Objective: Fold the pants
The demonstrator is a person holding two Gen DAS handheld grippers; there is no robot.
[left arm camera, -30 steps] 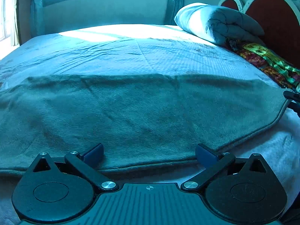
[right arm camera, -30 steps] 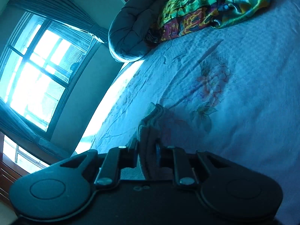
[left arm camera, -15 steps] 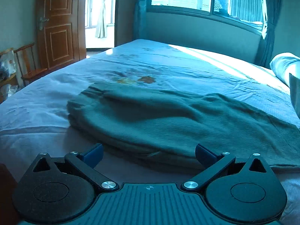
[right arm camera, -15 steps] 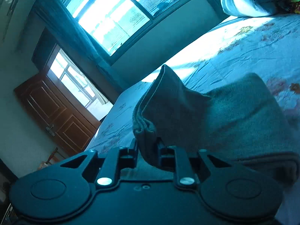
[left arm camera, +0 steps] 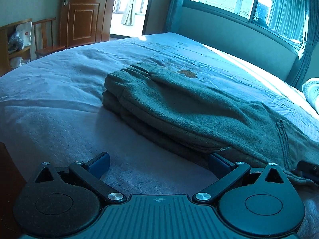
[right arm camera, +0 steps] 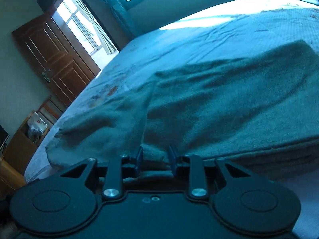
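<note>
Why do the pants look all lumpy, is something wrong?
Nothing is damaged. The pants lie half-folded on the bed, the top layer bunched and wrinkled because the right gripper pinches one edge.

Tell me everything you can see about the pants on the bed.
The pants are grey-green, of thick fleecy-looking cloth, with a gathered elastic waistband at the far end. They lie doubled over on the bed, in stacked layers. The right gripper pinches a bunch of cloth at the near edge. The open left gripper sits at the near edge, one finger tucked against it.
</note>
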